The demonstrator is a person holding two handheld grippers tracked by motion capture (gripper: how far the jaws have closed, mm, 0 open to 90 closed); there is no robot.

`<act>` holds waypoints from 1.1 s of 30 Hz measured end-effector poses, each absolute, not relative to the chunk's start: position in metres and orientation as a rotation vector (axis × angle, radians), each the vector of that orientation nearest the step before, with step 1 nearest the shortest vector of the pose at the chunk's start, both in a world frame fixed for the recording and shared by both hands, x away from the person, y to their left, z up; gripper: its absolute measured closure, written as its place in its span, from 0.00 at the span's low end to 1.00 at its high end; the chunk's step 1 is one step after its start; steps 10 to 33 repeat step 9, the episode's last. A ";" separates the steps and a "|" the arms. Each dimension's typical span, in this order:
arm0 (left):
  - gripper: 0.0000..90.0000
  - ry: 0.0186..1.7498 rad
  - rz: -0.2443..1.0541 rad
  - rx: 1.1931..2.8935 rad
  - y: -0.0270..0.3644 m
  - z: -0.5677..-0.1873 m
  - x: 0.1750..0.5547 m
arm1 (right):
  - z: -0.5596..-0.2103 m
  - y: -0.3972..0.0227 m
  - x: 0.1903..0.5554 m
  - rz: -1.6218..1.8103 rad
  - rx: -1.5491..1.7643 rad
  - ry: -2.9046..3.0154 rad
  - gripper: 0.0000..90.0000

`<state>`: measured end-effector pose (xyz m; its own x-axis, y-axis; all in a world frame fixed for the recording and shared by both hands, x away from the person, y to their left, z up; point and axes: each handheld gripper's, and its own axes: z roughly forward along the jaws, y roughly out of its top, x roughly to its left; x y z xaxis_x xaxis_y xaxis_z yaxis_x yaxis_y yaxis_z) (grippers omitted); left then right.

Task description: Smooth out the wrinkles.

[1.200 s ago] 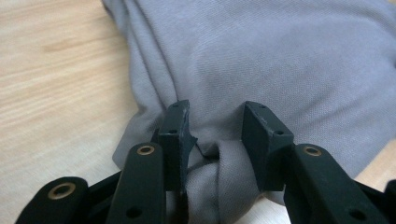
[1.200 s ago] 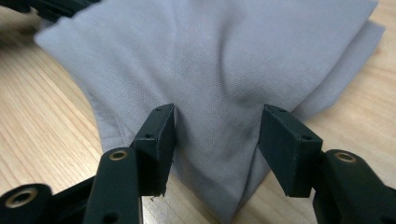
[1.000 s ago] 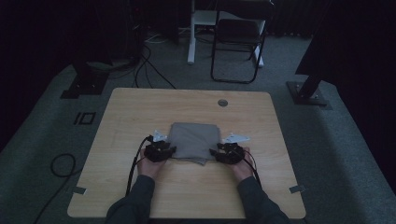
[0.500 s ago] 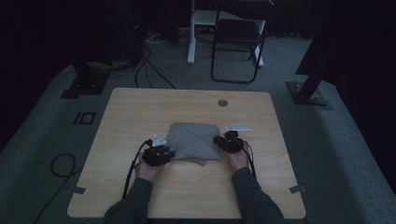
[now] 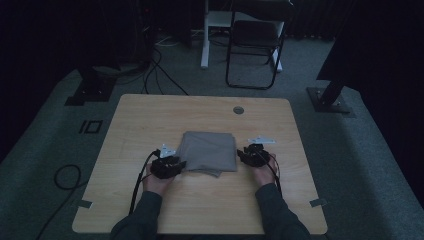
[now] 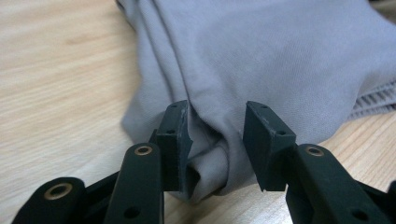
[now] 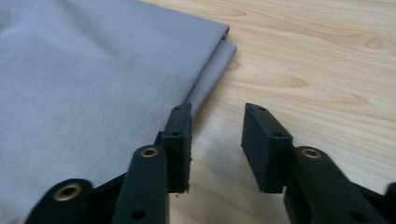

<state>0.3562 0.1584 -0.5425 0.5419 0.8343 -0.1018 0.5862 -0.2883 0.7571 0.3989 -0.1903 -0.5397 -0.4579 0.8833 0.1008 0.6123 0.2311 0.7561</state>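
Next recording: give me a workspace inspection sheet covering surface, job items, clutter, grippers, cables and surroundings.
Surface: light wooden table, round grommet near its far edge.
Job's things: folded grey cloth lying mid-table.
Clutter: nothing seen.
Grippers: left gripper jaws have just been opening, a cloth fold bunched between them. Right gripper jaws have just been opening, over bare wood beside the cloth edge, nothing between.
Cables: black cables trail from the grippers; more on the floor.
Surroundings: dark room, folding chair, stand bases on carpet.
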 end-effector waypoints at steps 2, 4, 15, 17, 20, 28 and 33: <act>0.66 1.152 0.419 1.984 0.162 -0.541 0.356 | -0.541 -0.194 0.393 1.088 1.371 2.166 0.64; 0.65 1.160 0.428 1.968 0.166 -0.540 0.355 | -0.542 -0.197 0.390 1.072 1.349 2.176 0.61; 0.65 1.203 0.447 1.940 0.176 -0.540 0.357 | -0.542 -0.204 0.387 1.067 1.348 2.165 0.58; 0.65 1.203 0.447 1.940 0.176 -0.540 0.357 | -0.542 -0.204 0.387 1.067 1.348 2.165 0.58; 0.65 1.203 0.447 1.940 0.176 -0.540 0.357 | -0.542 -0.204 0.387 1.067 1.348 2.165 0.58; 0.65 1.203 0.447 1.940 0.176 -0.540 0.357 | -0.542 -0.204 0.387 1.067 1.348 2.165 0.58; 0.65 1.203 0.447 1.940 0.176 -0.540 0.357 | -0.542 -0.204 0.387 1.067 1.348 2.165 0.58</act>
